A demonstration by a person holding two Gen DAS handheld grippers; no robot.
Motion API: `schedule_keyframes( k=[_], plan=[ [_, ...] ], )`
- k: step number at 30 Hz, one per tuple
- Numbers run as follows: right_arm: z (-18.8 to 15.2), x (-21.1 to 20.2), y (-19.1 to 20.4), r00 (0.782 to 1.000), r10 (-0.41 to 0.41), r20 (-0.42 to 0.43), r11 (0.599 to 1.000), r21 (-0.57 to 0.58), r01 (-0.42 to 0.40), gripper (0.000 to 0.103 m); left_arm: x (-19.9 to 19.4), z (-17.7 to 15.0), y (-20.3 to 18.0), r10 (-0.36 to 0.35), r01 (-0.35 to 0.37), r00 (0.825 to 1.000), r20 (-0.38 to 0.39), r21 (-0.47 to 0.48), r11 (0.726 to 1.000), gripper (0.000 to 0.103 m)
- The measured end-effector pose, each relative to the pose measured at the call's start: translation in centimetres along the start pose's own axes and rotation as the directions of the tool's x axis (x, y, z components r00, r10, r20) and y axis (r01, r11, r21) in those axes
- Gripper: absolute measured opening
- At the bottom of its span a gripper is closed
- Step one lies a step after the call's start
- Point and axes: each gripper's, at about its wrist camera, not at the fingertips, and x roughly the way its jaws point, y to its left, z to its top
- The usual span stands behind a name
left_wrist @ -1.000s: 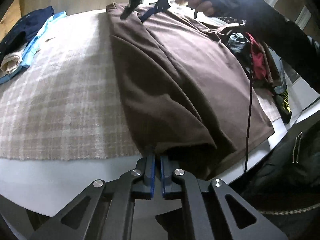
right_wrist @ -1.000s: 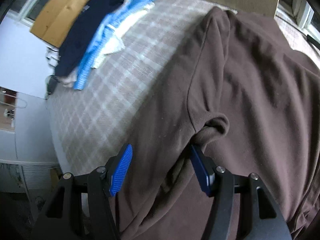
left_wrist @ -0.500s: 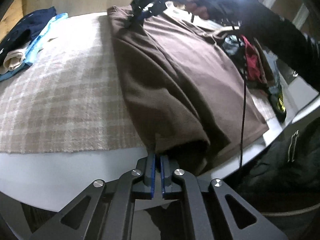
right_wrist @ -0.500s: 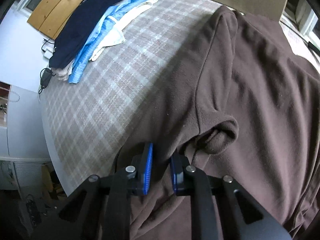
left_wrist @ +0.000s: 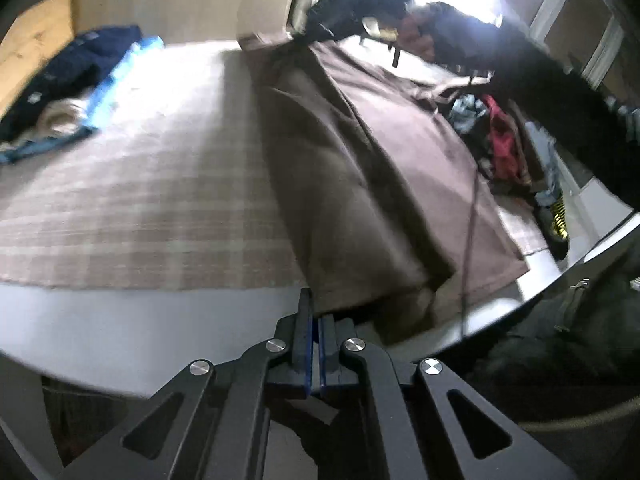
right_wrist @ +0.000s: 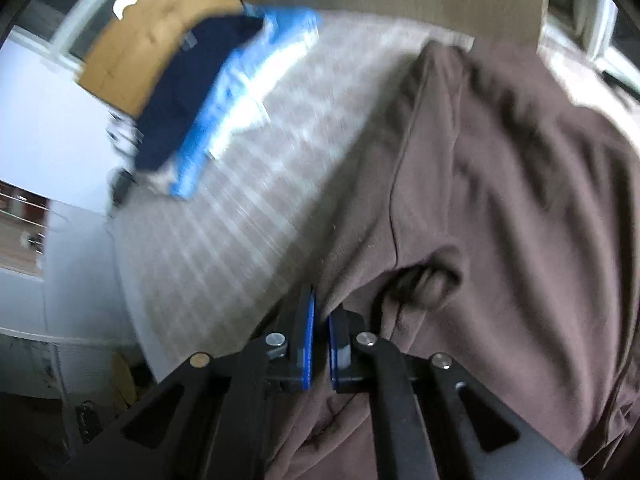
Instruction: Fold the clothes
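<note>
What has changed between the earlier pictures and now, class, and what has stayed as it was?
The right gripper, whose jaws have just been closing, has pinched the edge of the brown shirt and begun lifting it. The left gripper stays shut on the shirt's bottom corner. The pile of folded clothes has not moved.
</note>
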Motion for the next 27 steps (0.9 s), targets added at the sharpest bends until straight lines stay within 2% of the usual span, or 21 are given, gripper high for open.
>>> schedule_keyframes(
  k=[1,3,8,10,12,14,17,20,22,25,27],
  plan=[
    [-0.1,0.0,-0.7,1.0,0.017,0.002,1.0,0.021,-0.017,0.006,-0.3,-0.3,0.3,-0.005,0.005,1.0,0.012,-0.024,1.0,0.001],
    [-0.8,2.2,-2.0,0.998,-0.004,-0.06,0.999,0.039,0.007,0.006,1.4,-1.1,0.9,0.008,-0.01,1.0,-0.026,-0.064,0.998,0.001],
    [-1.2,5.1,-2.4,0.995,-0.045,-0.094,0.998,0.031,0.048,0.006,4.4,-2.3,-0.3,0.027,-0.028,0.996,-0.091,-0.01,1.0,0.001],
    [-1.0,5.2,-2.2,0.988,-0.065,-0.14,0.998,0.014,0.067,0.01,4.3,-2.3,0.0,0.029,-0.032,0.995,-0.092,-0.028,0.999,0.001],
    [-1.0,4.4,-1.9,0.973,-0.098,-0.211,0.995,-0.021,0.096,0.02,4.2,-2.3,0.3,0.039,-0.042,0.993,-0.115,-0.028,0.999,0.002],
    [-1.2,2.4,-1.1,0.963,-0.17,-0.21,0.984,-0.086,0.155,0.021,4.0,-2.3,0.4,0.047,-0.051,0.988,-0.144,-0.023,0.998,0.002],
    [-0.8,-0.9,0.7,0.957,-0.268,-0.114,0.951,-0.189,0.244,0.021,2.4,-2.1,0.2,0.071,-0.072,0.986,-0.152,0.0,0.997,0.002],
    [0.2,-0.8,2.9,0.975,-0.214,-0.056,0.947,-0.259,0.193,0.021,0.8,-0.6,-0.3,0.06,-0.059,0.993,-0.1,0.007,0.998,0.002],
    [0.3,1.2,4.0,0.976,-0.204,-0.072,0.938,-0.299,0.174,0.021,0.7,0.5,-0.7,0.05,-0.049,0.996,-0.072,0.023,0.999,0.003],
    [-0.4,4.7,3.8,0.958,-0.246,-0.15,0.927,-0.325,0.187,0.022,2.3,2.3,-1.4,0.025,-0.023,0.999,-0.039,0.062,0.998,0.008],
    [-1.1,5.8,2.9,0.947,-0.268,-0.177,0.922,-0.332,0.198,0.022,4.9,2.2,-1.7,-0.041,0.047,0.992,-0.122,0.047,0.998,0.009]
  ],
)
